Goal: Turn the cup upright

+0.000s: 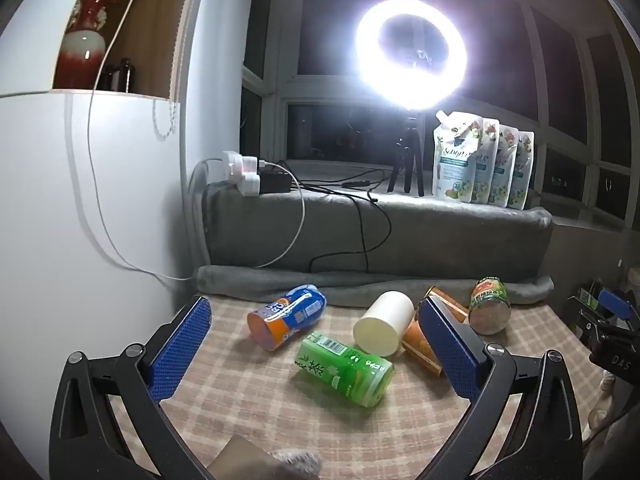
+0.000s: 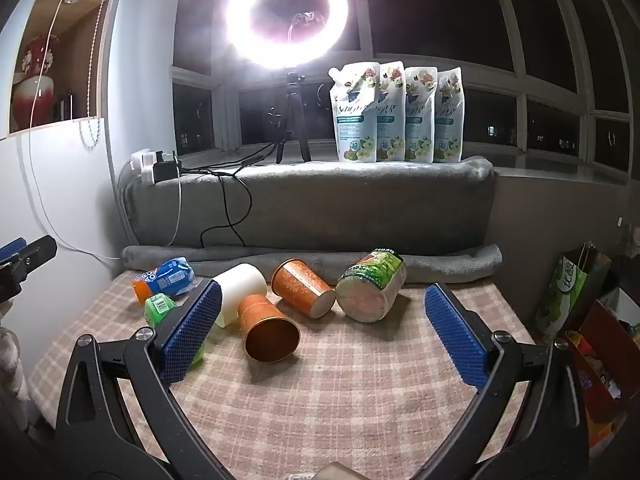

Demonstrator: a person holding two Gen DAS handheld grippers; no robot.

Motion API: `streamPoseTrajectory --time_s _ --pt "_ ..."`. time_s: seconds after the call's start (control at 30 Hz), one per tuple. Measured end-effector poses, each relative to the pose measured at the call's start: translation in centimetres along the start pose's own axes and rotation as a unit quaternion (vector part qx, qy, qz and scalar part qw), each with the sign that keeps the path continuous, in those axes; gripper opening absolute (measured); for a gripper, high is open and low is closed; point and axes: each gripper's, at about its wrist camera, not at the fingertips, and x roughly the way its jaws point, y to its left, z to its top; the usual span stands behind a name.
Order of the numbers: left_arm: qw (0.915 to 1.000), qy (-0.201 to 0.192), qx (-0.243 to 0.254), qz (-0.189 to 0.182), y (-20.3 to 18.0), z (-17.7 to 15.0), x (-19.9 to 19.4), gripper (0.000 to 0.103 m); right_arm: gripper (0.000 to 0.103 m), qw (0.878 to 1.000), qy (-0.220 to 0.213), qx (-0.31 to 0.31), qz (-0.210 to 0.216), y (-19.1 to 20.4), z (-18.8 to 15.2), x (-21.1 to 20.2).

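Note:
Several cups lie on their sides on the checked tablecloth [image 1: 248,396]. In the left wrist view: a blue-orange cup [image 1: 286,316], a green cup [image 1: 345,368], a white cup [image 1: 383,324], an orange cup [image 1: 420,346] partly behind my right finger, and a green-label cup [image 1: 490,306]. My left gripper [image 1: 316,344] is open and empty above them. In the right wrist view, two orange cups [image 2: 268,330] [image 2: 304,288], the white cup [image 2: 240,290] and the green-label cup [image 2: 370,290] lie ahead. My right gripper [image 2: 320,332] is open and empty, apart from them.
A grey blanket roll [image 2: 312,260] and a blanket-covered ledge [image 2: 320,208] bound the table's far side. On the ledge stand a ring light on a tripod [image 2: 288,12], several pouches [image 2: 396,112] and a power strip [image 2: 154,166] with cables. A white cabinet [image 1: 80,220] is left; bags [image 2: 572,292] right.

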Motion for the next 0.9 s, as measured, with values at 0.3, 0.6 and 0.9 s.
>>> streamPoseTrajectory --time_s 0.3,0.6,0.9 --pt "1.0000 0.003 -0.001 0.003 0.01 0.02 0.22 0.103 0.103 1.000 0.000 0.000 0.001 0.21 0.00 0.05" --pt "0.9999 0.010 -0.004 0.002 0.19 0.13 0.28 0.103 0.103 1.000 -0.005 -0.001 0.000 0.28 0.09 0.03" --pt "0.9999 0.011 -0.003 0.002 -0.26 -0.01 0.16 0.103 0.103 1.000 -0.005 -0.001 0.000 0.24 0.06 0.11"
